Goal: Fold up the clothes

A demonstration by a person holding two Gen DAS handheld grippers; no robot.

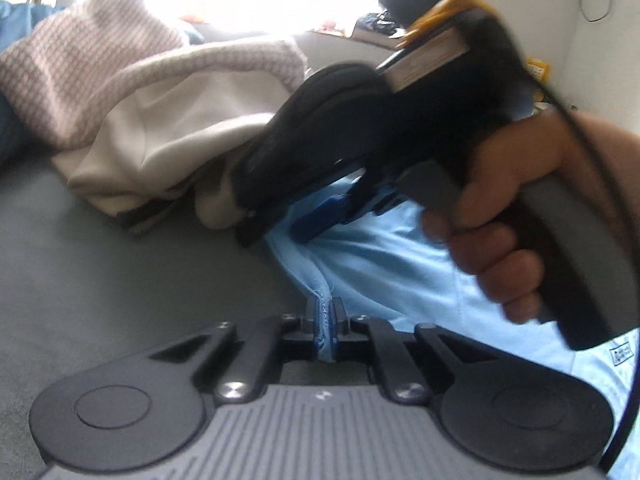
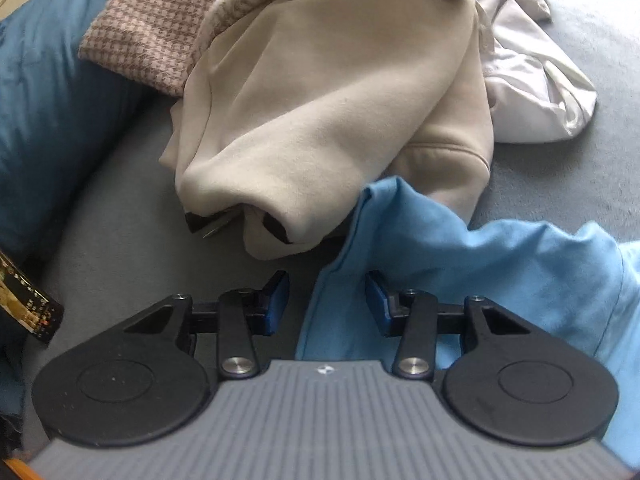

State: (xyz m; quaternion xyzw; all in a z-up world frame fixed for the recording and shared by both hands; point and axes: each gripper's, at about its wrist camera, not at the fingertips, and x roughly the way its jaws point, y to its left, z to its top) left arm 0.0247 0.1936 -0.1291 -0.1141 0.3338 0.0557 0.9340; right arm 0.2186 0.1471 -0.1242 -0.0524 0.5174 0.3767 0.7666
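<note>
With the left gripper (image 1: 323, 320) clenched on the blue garment (image 1: 384, 264) hem, seat the released right gripper's (image 2: 326, 304) 2 fingers (image 2: 276, 300) astride the edge lying between them before closing.

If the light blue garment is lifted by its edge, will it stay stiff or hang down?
Likely floppy: the light blue garment lies in soft wrinkles. It seems thin and light, since the left tool pinches its folded edge nearly shut. It would probably drape and drag over the grey surface.

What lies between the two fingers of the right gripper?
The edge of the light blue garment lies between the open right gripper fingers, untouched by either pad, in the right wrist view.
</note>
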